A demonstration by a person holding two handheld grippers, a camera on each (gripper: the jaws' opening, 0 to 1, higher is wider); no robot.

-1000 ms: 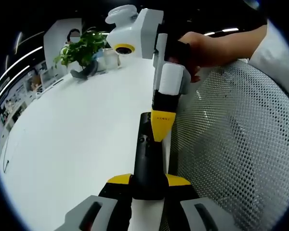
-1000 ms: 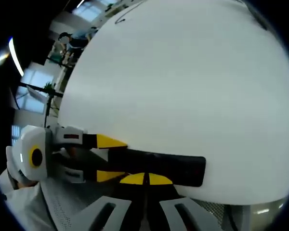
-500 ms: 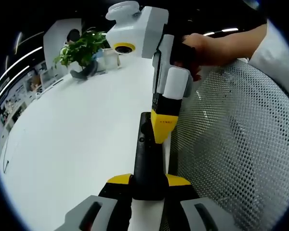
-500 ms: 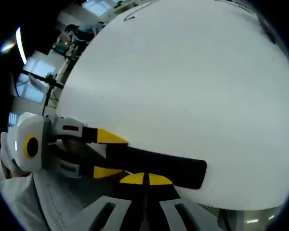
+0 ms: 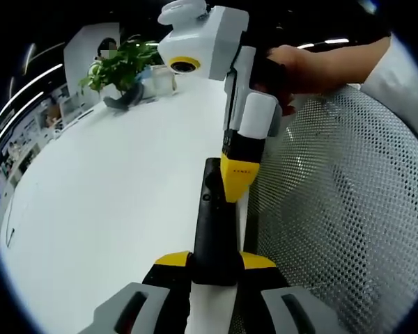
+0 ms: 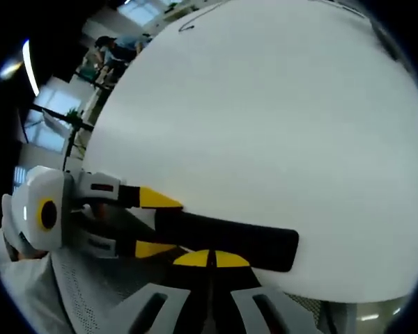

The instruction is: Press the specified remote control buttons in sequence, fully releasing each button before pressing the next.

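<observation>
The left gripper [image 5: 214, 268] is clamped on the near end of the black remote control [image 5: 214, 223], holding it along the edge of the white table [image 5: 111, 202], beside a mesh chair back [image 5: 341, 209]. The right gripper [image 5: 238, 182], its yellow tips pressed together with nothing between them, rests tip-down on the remote's upper face near its far end. A potted plant [image 5: 122, 66] stands at the table's far end.
</observation>
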